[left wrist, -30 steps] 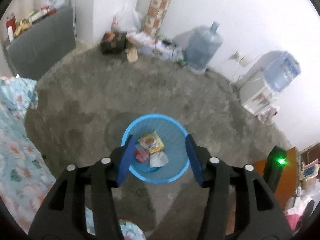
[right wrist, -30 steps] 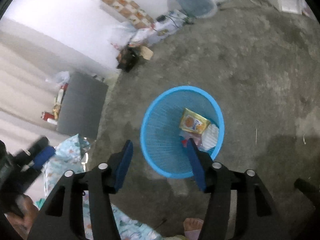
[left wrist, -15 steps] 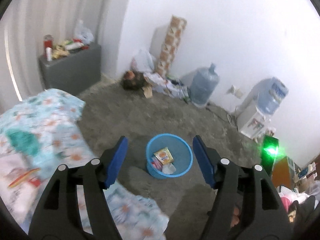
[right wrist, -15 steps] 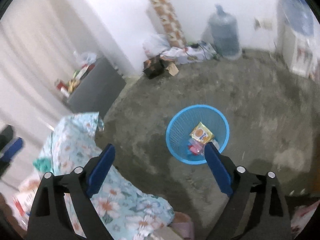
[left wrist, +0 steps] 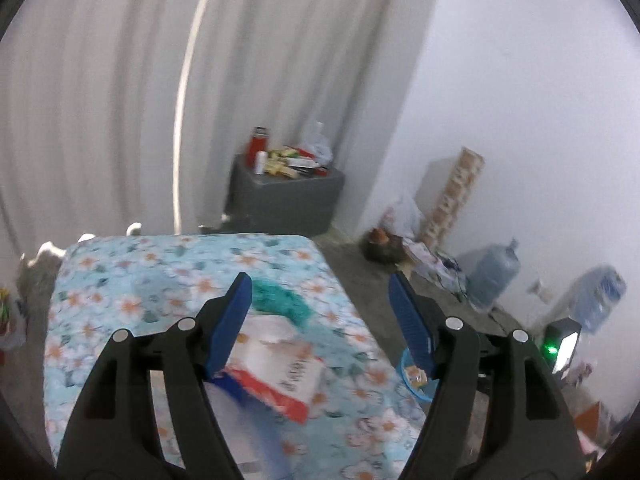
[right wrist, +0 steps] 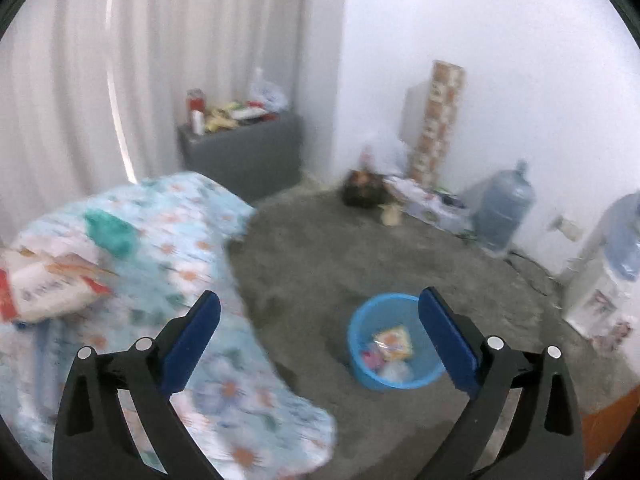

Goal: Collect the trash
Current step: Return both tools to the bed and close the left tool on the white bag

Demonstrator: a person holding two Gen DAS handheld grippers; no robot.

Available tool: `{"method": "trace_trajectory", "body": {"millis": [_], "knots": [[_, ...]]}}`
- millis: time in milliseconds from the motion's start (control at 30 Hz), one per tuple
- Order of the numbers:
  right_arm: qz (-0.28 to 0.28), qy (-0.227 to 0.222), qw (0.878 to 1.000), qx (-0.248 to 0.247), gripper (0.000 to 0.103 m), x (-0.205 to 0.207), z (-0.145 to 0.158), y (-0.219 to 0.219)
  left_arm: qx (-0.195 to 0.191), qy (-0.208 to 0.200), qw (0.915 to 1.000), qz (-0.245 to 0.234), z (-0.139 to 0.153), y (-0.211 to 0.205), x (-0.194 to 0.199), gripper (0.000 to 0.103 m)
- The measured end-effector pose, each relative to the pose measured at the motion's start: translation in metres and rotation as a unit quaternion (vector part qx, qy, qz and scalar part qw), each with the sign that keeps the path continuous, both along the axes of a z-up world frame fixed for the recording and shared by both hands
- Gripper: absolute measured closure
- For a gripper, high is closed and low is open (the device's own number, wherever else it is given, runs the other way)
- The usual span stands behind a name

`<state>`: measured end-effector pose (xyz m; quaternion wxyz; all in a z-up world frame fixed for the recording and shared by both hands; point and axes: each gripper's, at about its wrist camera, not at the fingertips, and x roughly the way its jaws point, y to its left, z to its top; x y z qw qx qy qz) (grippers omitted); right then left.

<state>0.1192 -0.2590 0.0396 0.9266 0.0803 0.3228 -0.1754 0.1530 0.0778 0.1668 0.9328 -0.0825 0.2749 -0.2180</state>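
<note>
Left gripper (left wrist: 320, 320) was nearer: the white-and-red bag (left wrist: 280, 364) lay on the bed (left wrist: 120, 280) just below its empty jaws, long side slanting down-right. Right gripper (right wrist: 320, 340), empty, opening wide, faced the basket (right wrist: 394, 382).

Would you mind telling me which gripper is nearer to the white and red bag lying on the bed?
Left. The left gripper hangs open directly over the white and red bag; the right gripper, its jaws opening, has the bag far off to its left, near the frame edge.
</note>
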Motion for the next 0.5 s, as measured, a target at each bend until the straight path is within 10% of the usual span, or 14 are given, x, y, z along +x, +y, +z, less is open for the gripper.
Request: {"method": "trace_trajectory", "body": {"millis": [300, 500], "knots": [[0.100, -0.059, 0.973, 0.198, 0.007, 0.021, 0.014, -0.002, -0.033, 0.093, 0.9949, -0.018, -0.042, 0.034, 0.057, 0.037], [0.167, -0.029, 0.925, 0.340, 0.010, 0.055, -0.009, 0.007, -0.088, 0.196, 0.9766, -0.018, -0.091, 0.059, 0.101, 0.038]]}}
